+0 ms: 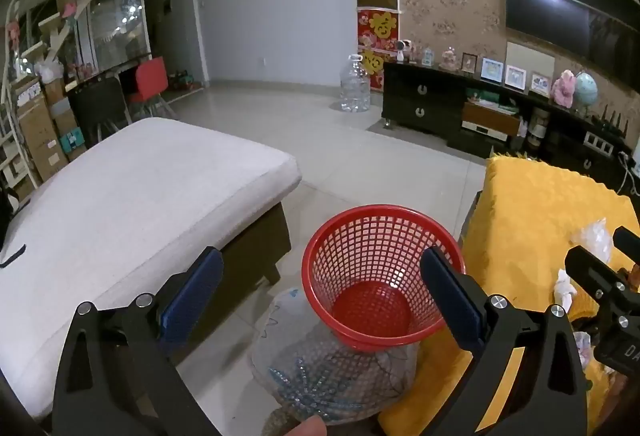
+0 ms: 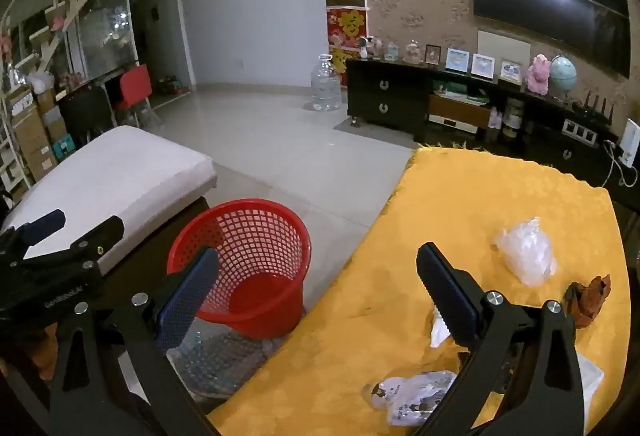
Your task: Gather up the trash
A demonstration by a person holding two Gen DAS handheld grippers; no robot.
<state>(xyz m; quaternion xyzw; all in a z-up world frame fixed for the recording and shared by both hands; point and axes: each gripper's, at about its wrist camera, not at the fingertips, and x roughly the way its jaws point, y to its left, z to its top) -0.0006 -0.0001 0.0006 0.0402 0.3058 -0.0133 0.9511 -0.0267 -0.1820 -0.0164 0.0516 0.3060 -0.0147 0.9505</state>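
Nothing binned: red basket (image 2: 256, 256) empty, four scraps on yellow cloth (image 2: 460, 196), left gripper (image 1: 320, 284) and right gripper (image 2: 316, 284) wide open, holding nothing.

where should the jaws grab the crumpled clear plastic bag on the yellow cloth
Grip the crumpled clear plastic bag at its raised upper bunch, coming down from above: it lies apart from other scraps on the yellow cloth, and its flat edges probably offer little to pinch.

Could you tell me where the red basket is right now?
The red basket stands on the floor between the white cushioned bench and the yellow-covered table, left of the table in the right wrist view.
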